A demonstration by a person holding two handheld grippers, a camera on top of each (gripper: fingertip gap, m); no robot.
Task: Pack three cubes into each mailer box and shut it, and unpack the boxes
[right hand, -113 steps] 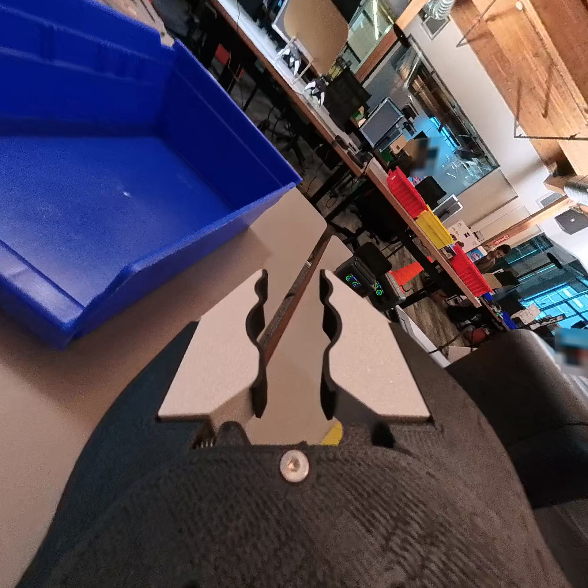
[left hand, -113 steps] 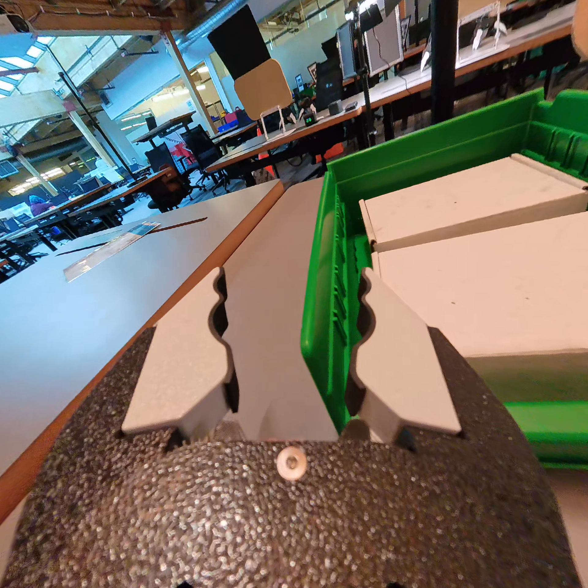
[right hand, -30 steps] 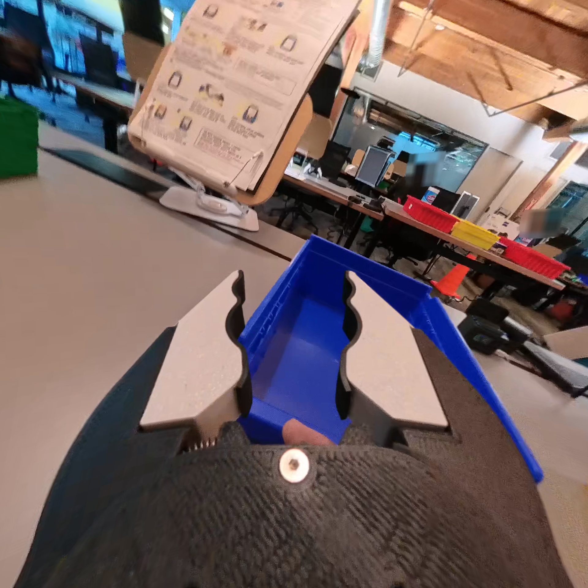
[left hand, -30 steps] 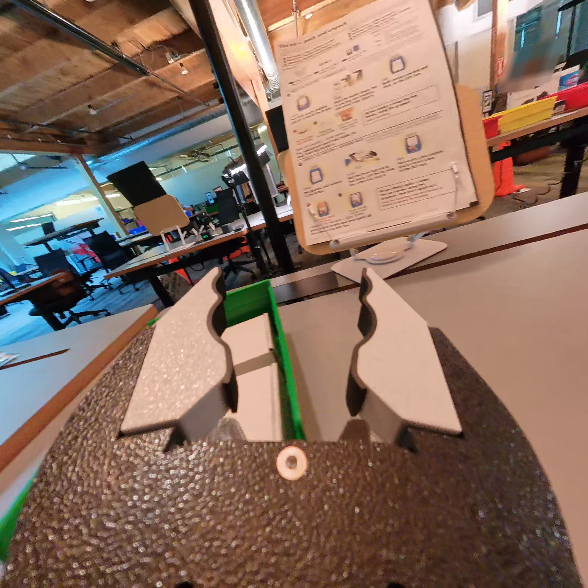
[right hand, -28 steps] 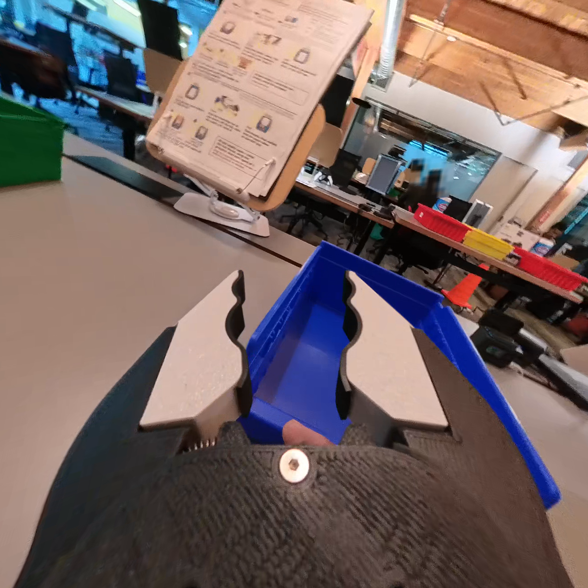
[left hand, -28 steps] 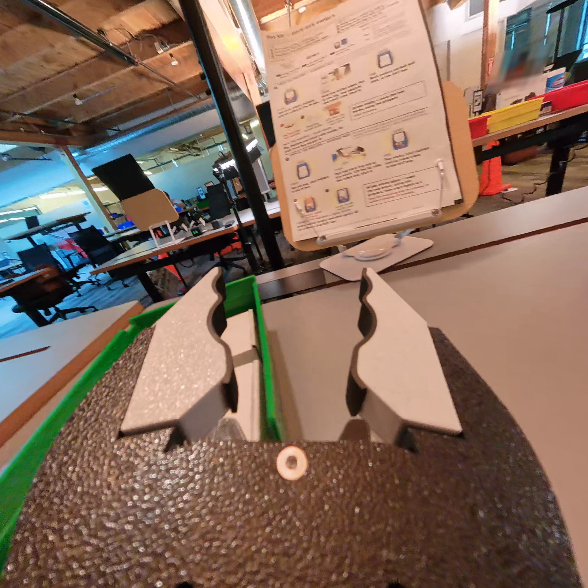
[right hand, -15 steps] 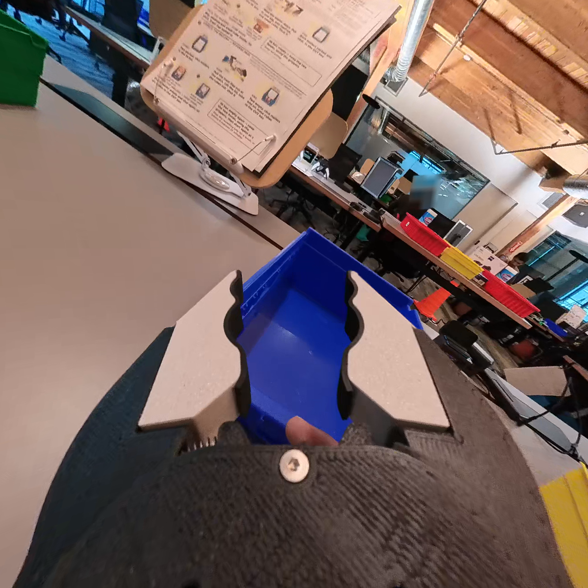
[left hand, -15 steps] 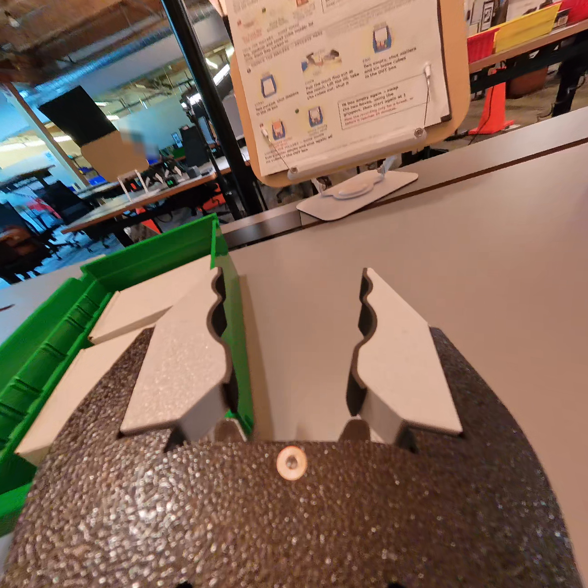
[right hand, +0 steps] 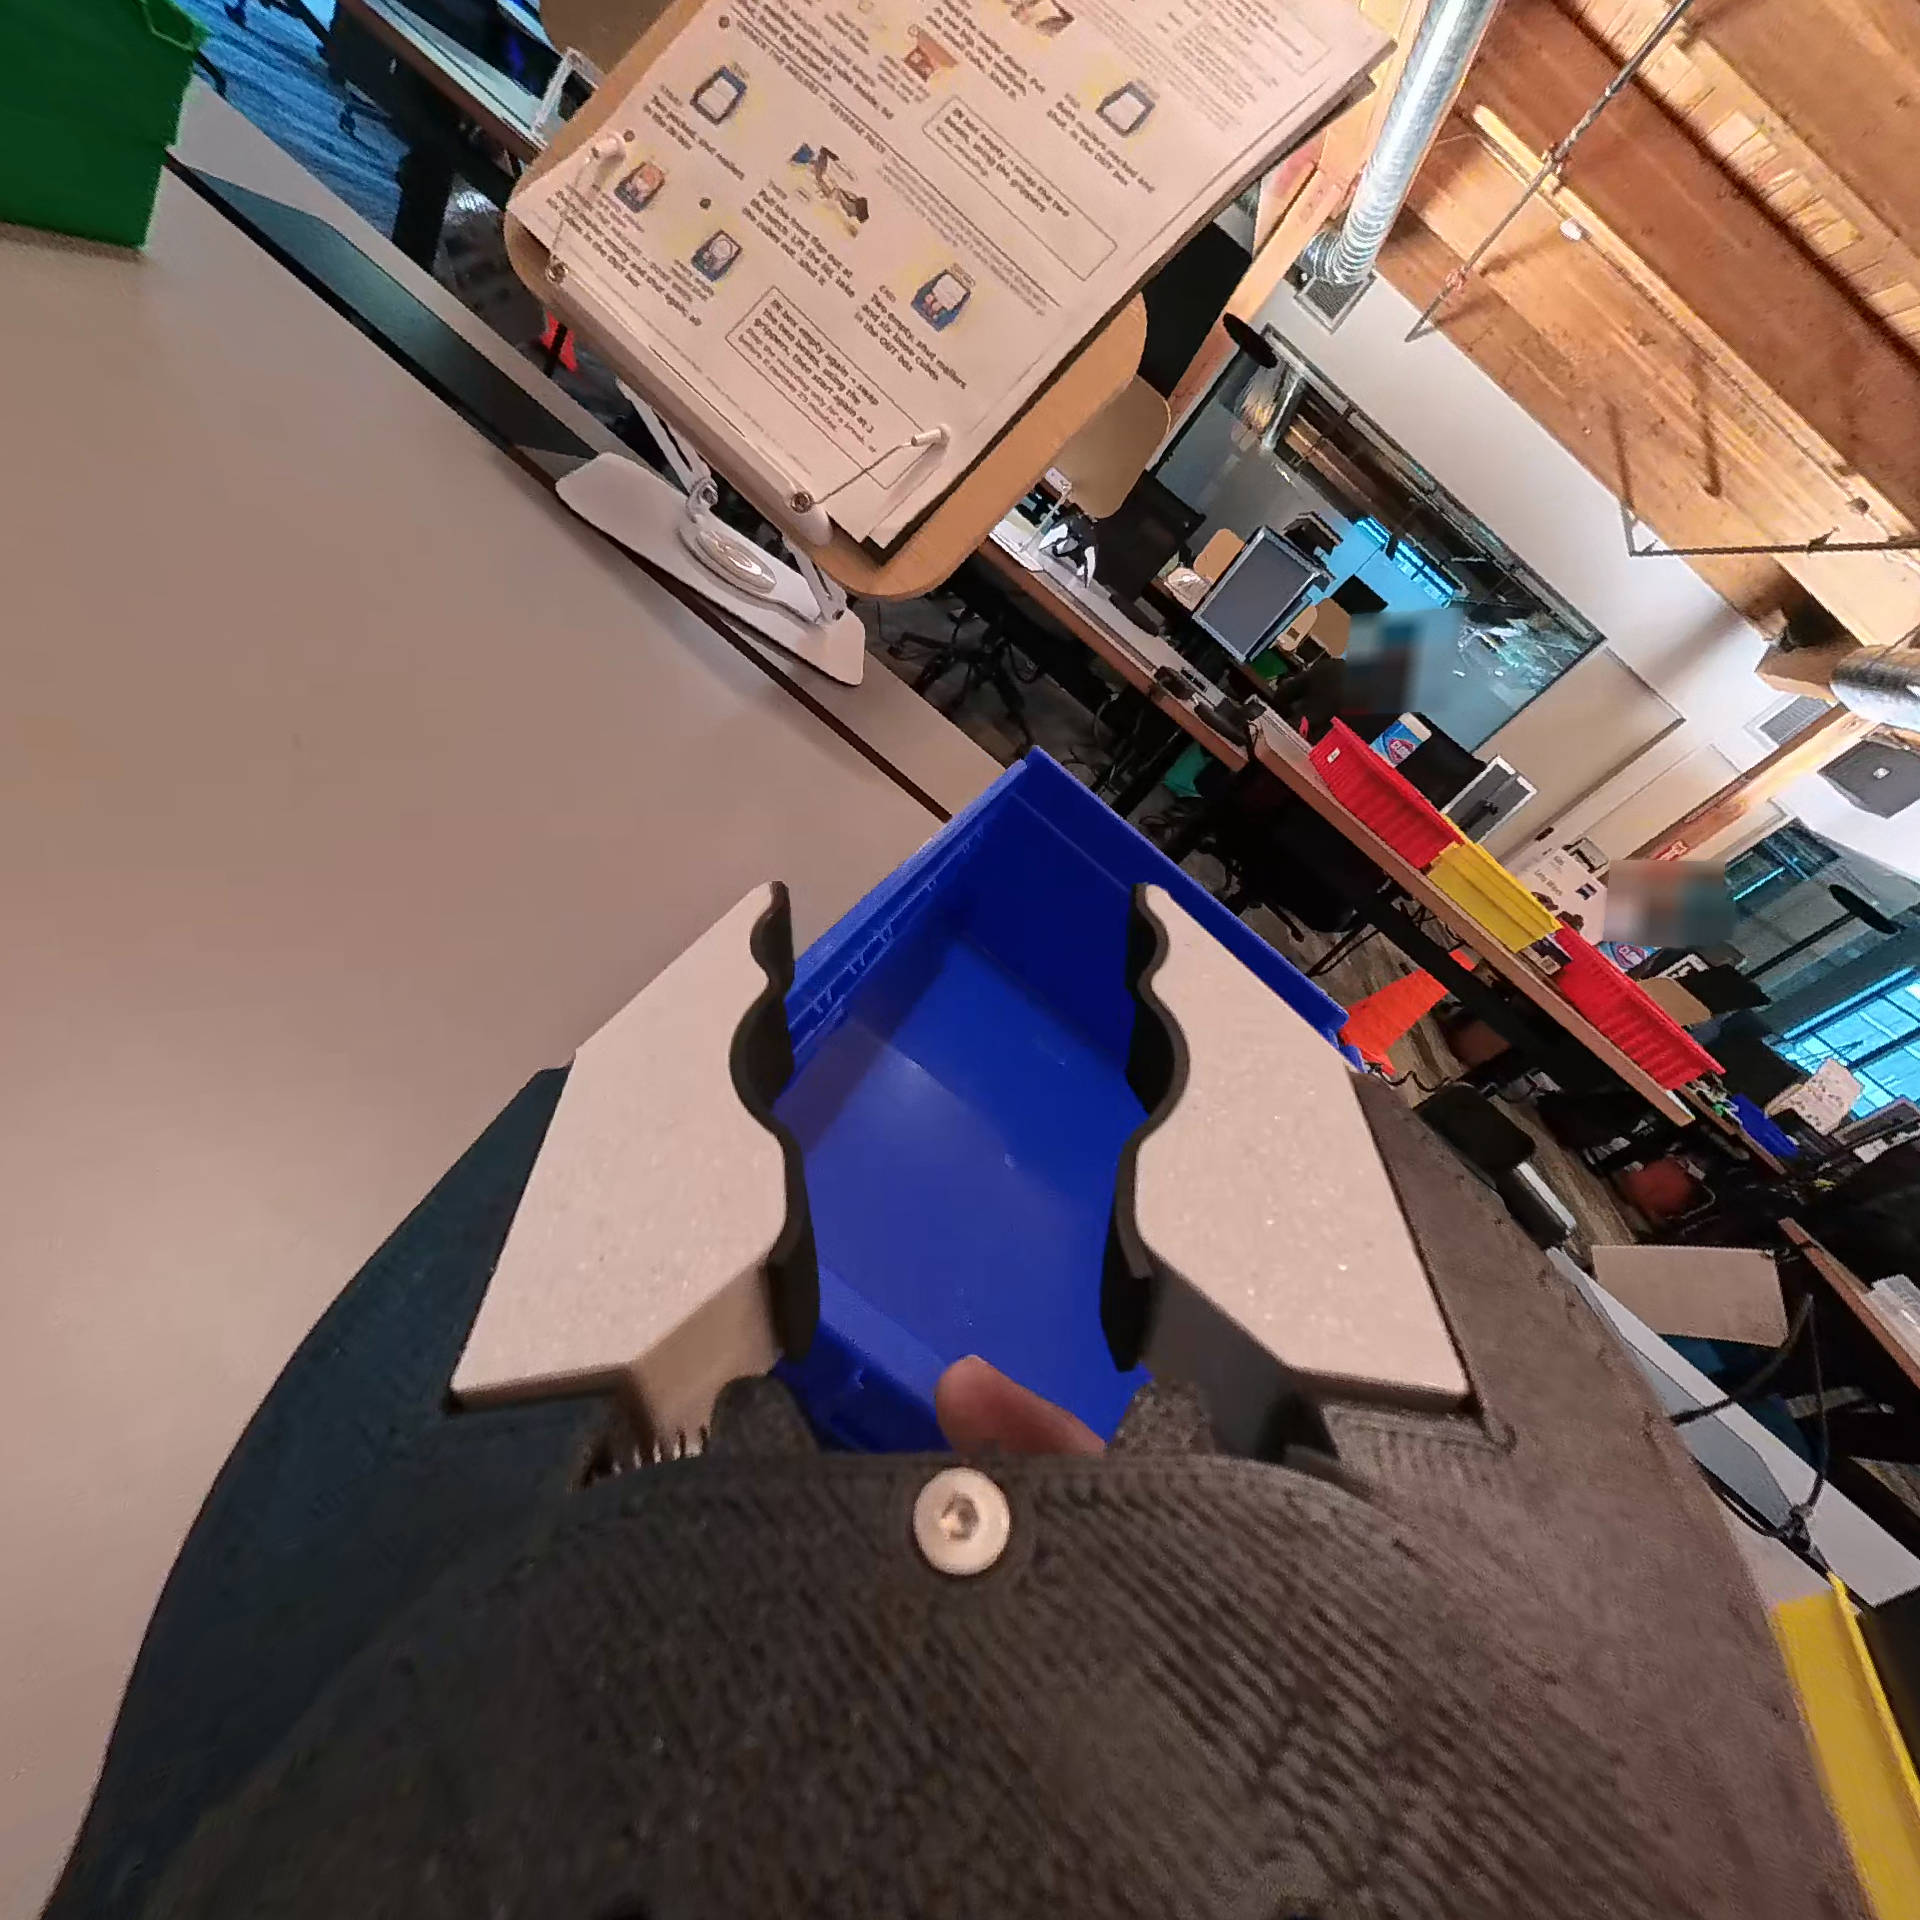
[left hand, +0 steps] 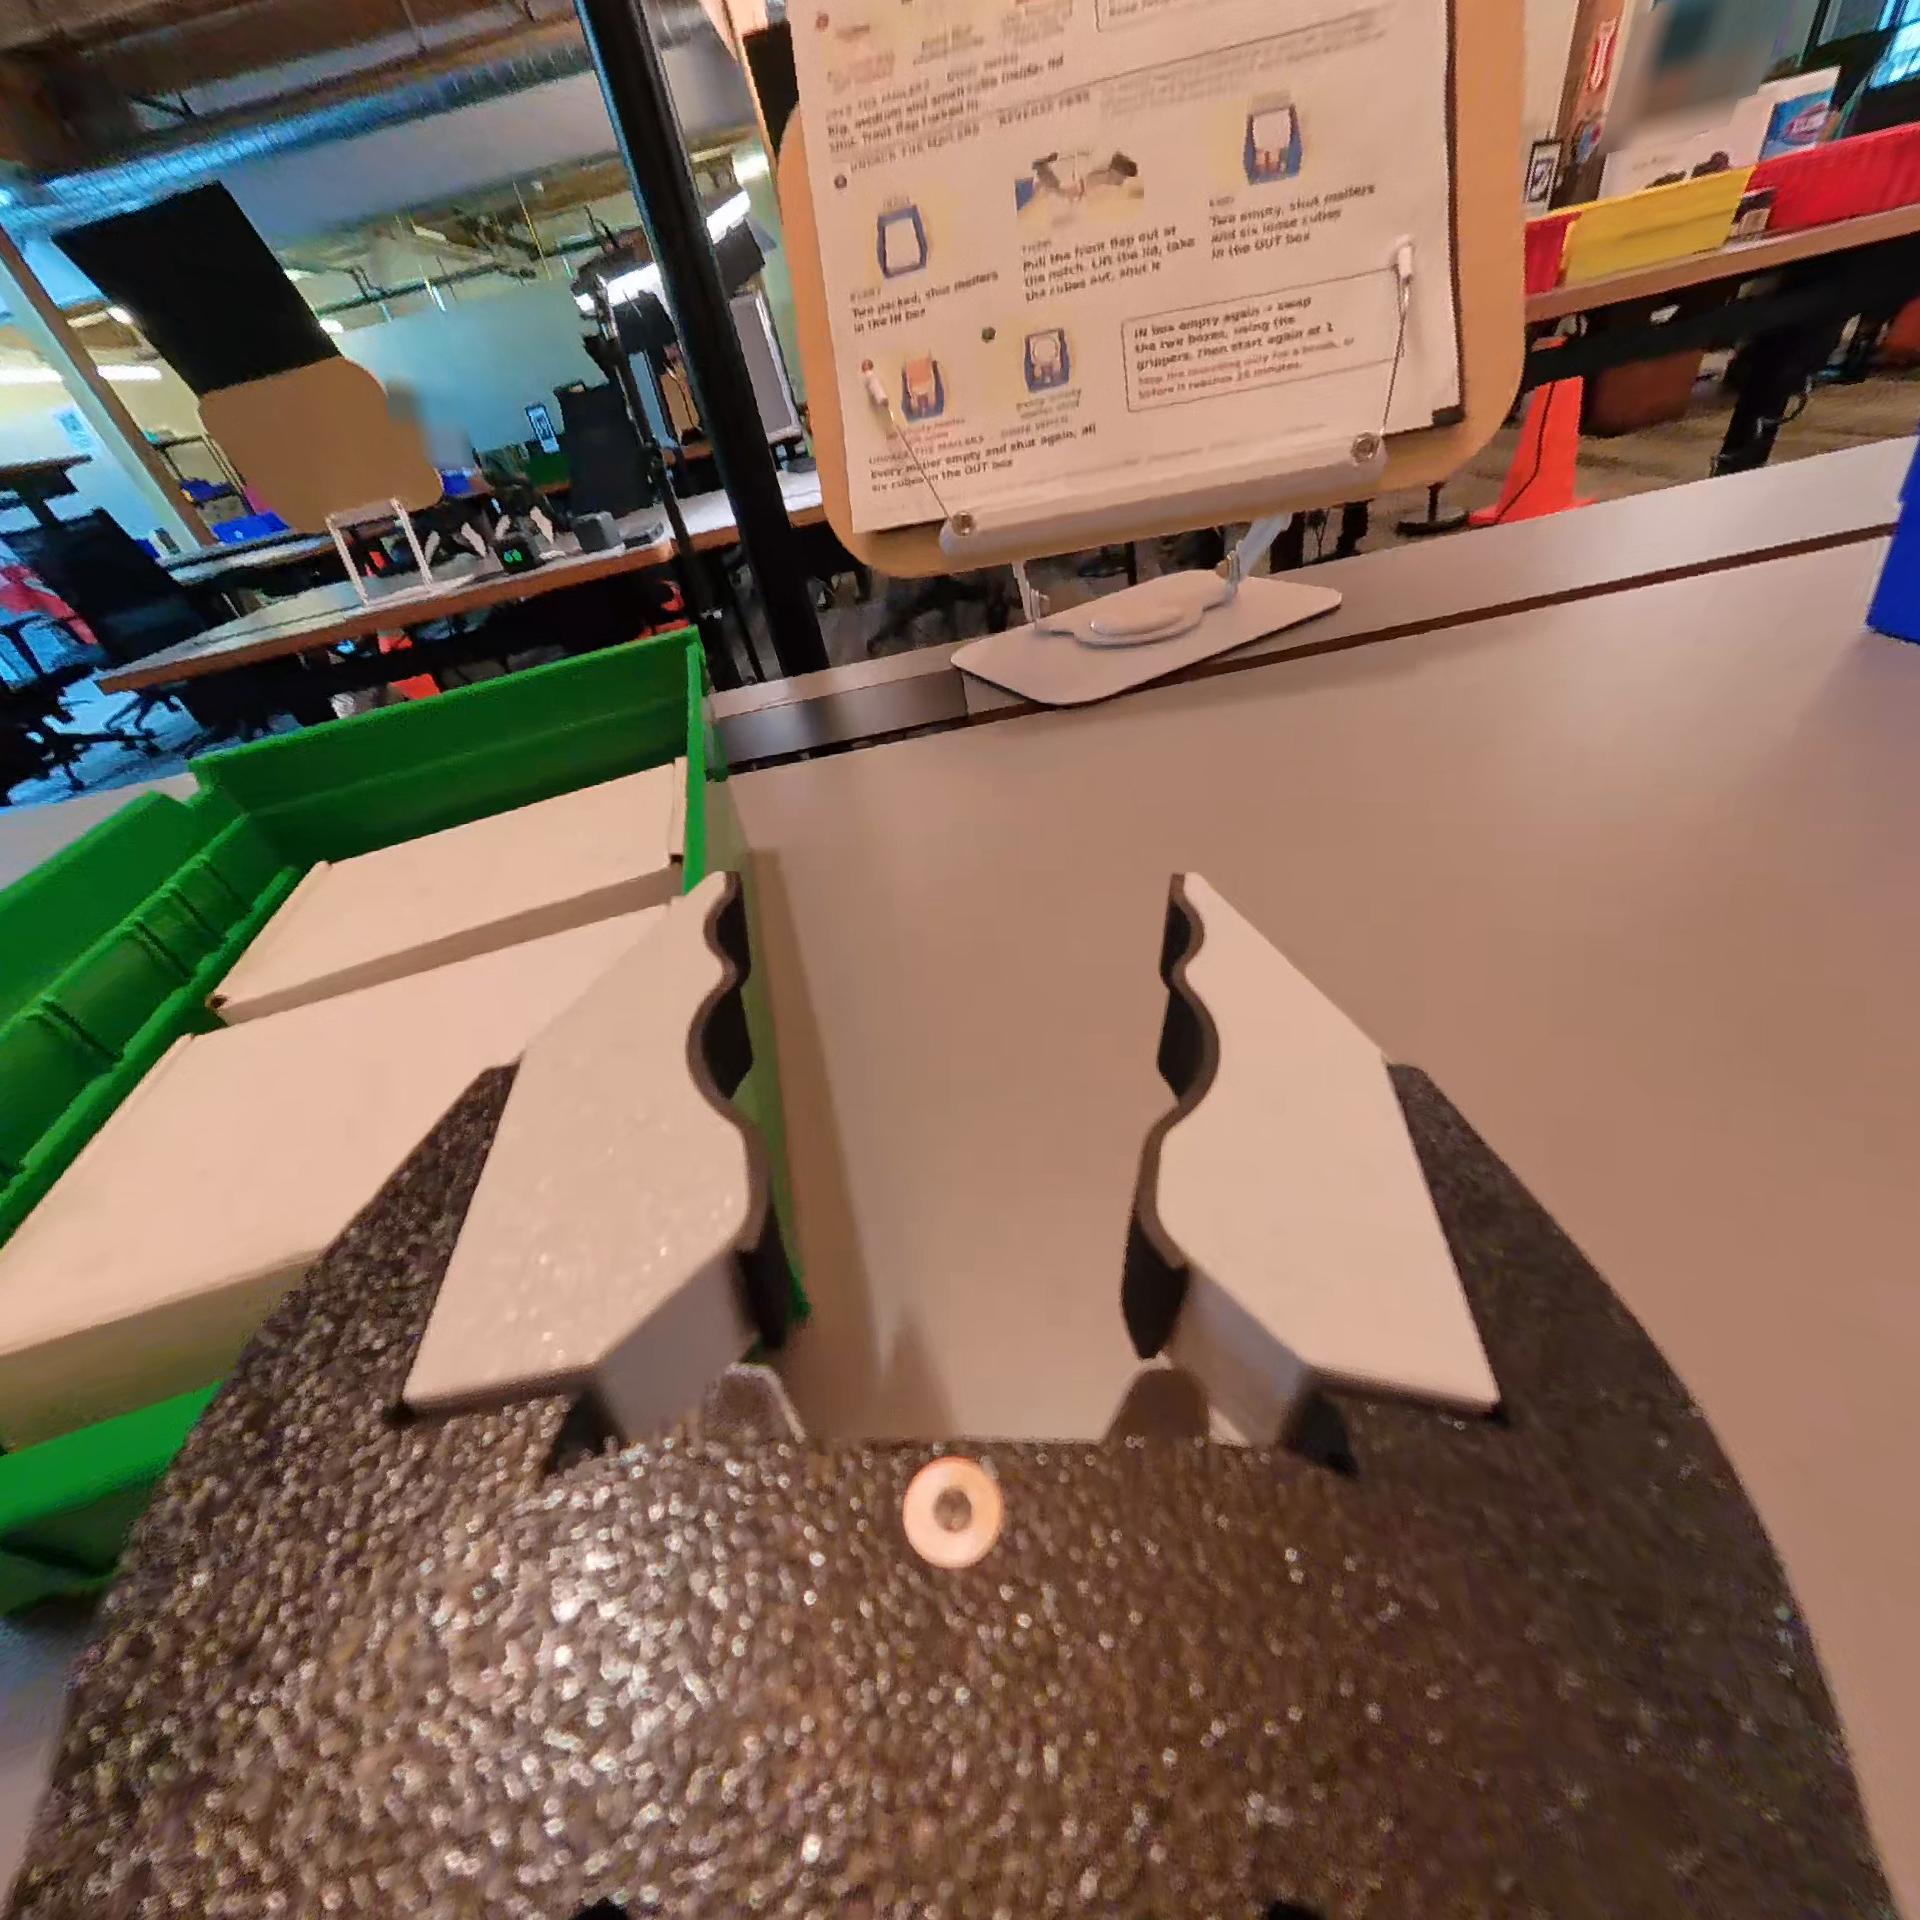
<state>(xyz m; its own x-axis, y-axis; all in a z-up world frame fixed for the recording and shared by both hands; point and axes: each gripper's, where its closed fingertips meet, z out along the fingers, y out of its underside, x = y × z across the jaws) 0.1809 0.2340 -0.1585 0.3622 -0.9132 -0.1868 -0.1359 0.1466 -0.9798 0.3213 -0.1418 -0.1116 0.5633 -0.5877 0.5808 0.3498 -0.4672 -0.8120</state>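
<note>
Two shut white mailer boxes, a far one (left hand: 457, 894) and a near one (left hand: 260, 1153), lie side by side in a green bin (left hand: 447, 748) at the left of the left wrist view. My left gripper (left hand: 956, 904) is open and empty, above the grey table just right of the bin's wall. My right gripper (right hand: 956, 914) is open and empty, held over an empty blue bin (right hand: 966, 1101). A fingertip (right hand: 997, 1413) shows behind its fingers. No cubes are in view.
A clipboard stand with an instruction sheet (left hand: 1132, 249) stands at the table's far edge between the bins; it also shows in the right wrist view (right hand: 894, 208). The grey table (left hand: 1455, 935) lies between. A corner of the green bin (right hand: 83, 114) shows far left.
Both grippers swung from facing outward to facing the table's back. In the last second the left one tilted down and shifted right of the green bin; the right one rolled over the blue bin.
</note>
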